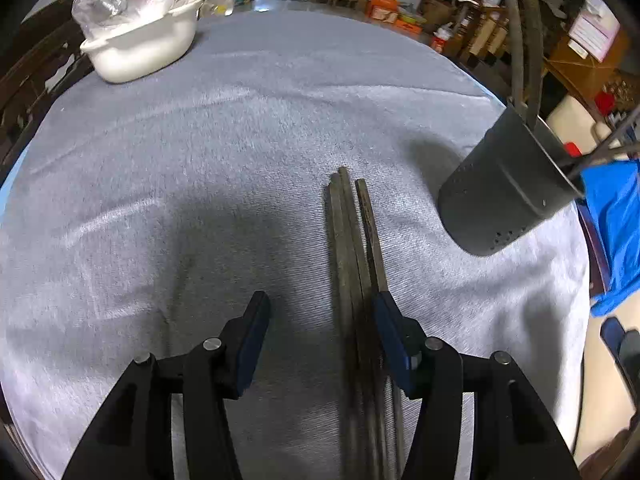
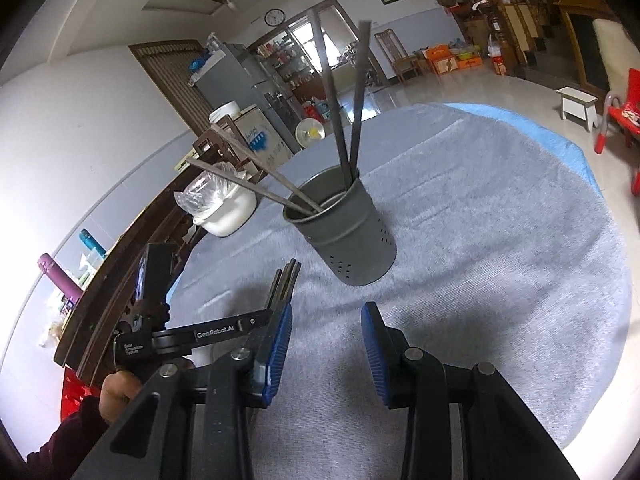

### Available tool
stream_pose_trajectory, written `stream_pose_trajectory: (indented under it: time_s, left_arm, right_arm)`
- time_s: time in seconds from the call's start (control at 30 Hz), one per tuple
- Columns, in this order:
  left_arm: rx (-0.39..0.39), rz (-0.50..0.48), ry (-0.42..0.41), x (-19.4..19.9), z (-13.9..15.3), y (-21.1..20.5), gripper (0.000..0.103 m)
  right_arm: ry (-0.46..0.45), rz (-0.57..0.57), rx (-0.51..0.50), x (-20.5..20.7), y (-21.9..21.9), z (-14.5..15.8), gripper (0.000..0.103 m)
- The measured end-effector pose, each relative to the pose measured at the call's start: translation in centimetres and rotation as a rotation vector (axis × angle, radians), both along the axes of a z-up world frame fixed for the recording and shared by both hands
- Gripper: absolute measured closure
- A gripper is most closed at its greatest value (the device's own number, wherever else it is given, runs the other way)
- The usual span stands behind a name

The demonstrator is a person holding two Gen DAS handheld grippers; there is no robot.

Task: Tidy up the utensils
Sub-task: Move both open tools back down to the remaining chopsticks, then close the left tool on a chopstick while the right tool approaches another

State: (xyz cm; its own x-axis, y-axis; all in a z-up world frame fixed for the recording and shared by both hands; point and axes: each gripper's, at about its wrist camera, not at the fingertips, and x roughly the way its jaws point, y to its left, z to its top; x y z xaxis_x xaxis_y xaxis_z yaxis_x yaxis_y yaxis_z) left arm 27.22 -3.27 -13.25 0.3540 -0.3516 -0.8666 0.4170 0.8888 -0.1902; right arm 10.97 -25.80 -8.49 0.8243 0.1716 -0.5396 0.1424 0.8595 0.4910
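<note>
Three dark chopsticks (image 1: pixel 354 240) lie side by side on the grey tablecloth (image 1: pixel 240 140), pointing away from me. My left gripper (image 1: pixel 320 332) is open just above the cloth, its right finger beside the chopsticks. The chopstick tips (image 2: pixel 286 282) show in the right wrist view next to the left gripper's arm. A dark grey perforated holder (image 2: pixel 344 228) stands on the cloth with several chopsticks (image 2: pixel 340 120) in it; it also shows in the left wrist view (image 1: pixel 504 188). My right gripper (image 2: pixel 326 344) is open and empty, in front of the holder.
A white lidded pot (image 1: pixel 140 40) with a plastic bag on top stands at the far left of the round table; it also shows in the right wrist view (image 2: pixel 224 208). A blue cloth (image 1: pixel 616 232) hangs off the table's right edge. Furniture and boxes stand beyond the table.
</note>
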Motion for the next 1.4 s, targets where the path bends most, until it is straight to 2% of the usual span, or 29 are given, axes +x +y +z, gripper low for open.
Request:
stream_pose_trajectory:
  time_s: [0.07,0.13,0.27,0.37,0.5,0.57,0.63,0.7,0.9,1.03,1.07,1.1,1.13,1.27,1.3,1.4]
  left_arm:
    - [0.069,-0.050,-0.052,-0.8,-0.1,0.1,0.063]
    - [0.098,-0.092,-0.087,-1.6,0.1,0.4,0.066]
    - [0.027,-0.111,-0.061,-1.7,0.3,3.2,0.076]
    - [0.013,-0.144,-0.063,-1.8,0.5,4.8,0.085]
    - [0.001,-0.243,-0.061,-2.2,0.9,6.4,0.086]
    - [-0.001,-0.224,-0.039,-1.9,1.0,7.6,0.088]
    - [-0.054,-0.176,-0.003,-1.3,1.1,9.2,0.088]
    - [-0.111,-0.131,0.021,-0.7,1.3,10.4,0.088]
    - [-0.107,0.024,0.035,0.6,1.4,12.0,0.088]
    - [-0.110,-0.003,0.052,0.7,1.6,10.7,0.088]
    - [-0.100,-0.016,0.034,0.6,1.9,10.2,0.083]
    - [-0.084,-0.025,0.017,0.3,2.1,9.8,0.073]
    - [-0.068,-0.032,0.004,0.3,2.0,9.3,0.068]
    - [0.016,-0.061,-0.002,0.5,0.8,8.0,0.066]
    - [0.014,-0.059,-0.004,0.5,0.5,8.1,0.061]
    - [0.026,-0.015,0.004,0.9,0.4,9.0,0.059]
  right_arm:
    - [0.009,0.009,-0.003,0.4,0.4,-0.1,0.063]
    - [0.017,0.023,-0.002,0.8,1.1,-0.2,0.063]
    - [0.038,0.067,-0.015,1.8,3.0,-0.6,0.063]
    - [0.061,0.115,-0.032,3.0,4.9,-0.9,0.063]
    - [0.097,0.145,-0.037,4.2,6.5,-1.7,0.063]
    - [0.112,0.146,-0.034,4.6,7.0,-2.0,0.063]
    - [0.123,0.147,-0.034,4.8,7.3,-2.3,0.063]
    - [0.126,0.147,-0.037,4.9,7.5,-2.3,0.063]
    - [0.132,0.150,-0.050,5.0,7.8,-2.1,0.063]
    - [0.137,0.148,-0.046,5.0,7.9,-2.3,0.063]
    - [0.140,0.148,-0.046,5.1,8.0,-2.3,0.063]
    - [0.142,0.149,-0.045,5.1,8.0,-2.4,0.063]
    - [0.141,0.149,-0.044,5.1,8.0,-2.4,0.063]
    - [0.135,0.146,-0.054,5.0,8.0,-2.2,0.063]
    - [0.134,0.144,-0.054,5.0,7.9,-2.1,0.063]
    - [0.132,0.138,-0.045,4.8,7.7,-2.1,0.063]
